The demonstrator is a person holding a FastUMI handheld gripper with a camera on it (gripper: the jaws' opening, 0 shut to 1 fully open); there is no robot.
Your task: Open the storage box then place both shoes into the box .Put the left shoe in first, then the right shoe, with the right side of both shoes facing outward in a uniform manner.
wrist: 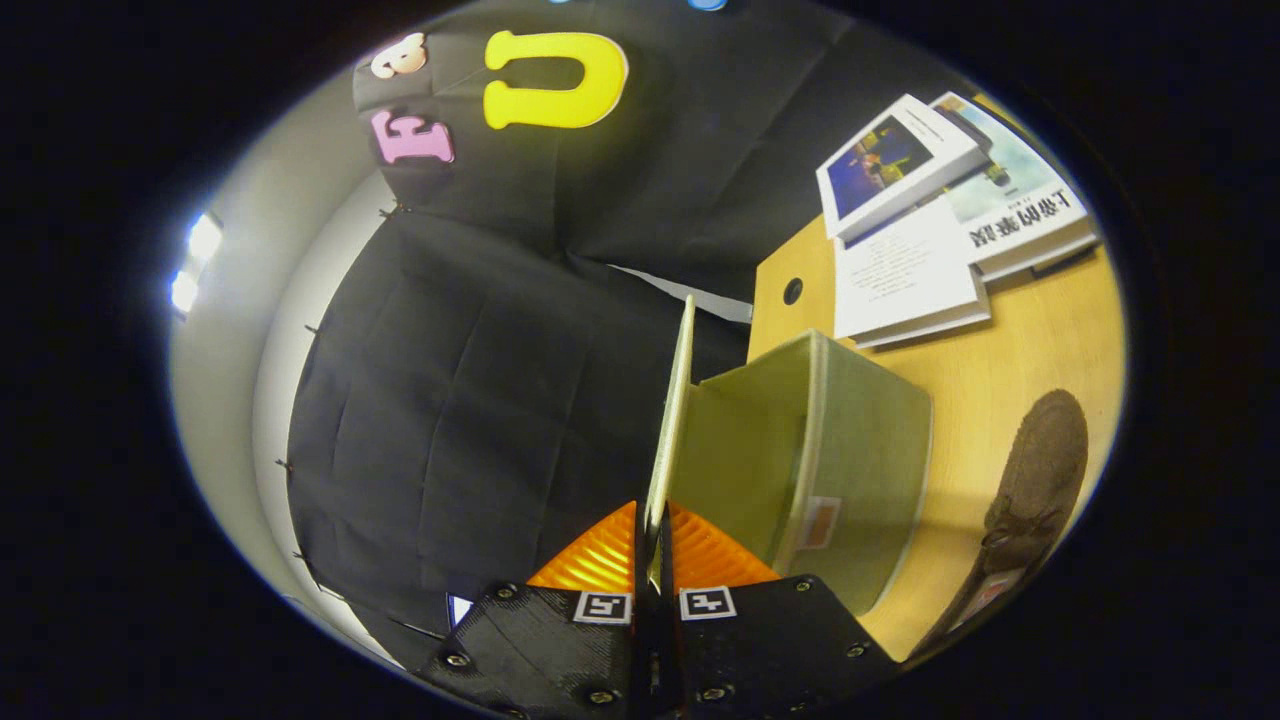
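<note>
Pale-green box (850, 460) stands open on the table (1010, 390), its raised lid (672, 420) pinched edge-on between the gripper (655, 545) fingers, a brown shoe (1035, 480) beside it, books (940, 220) beyond.
</note>
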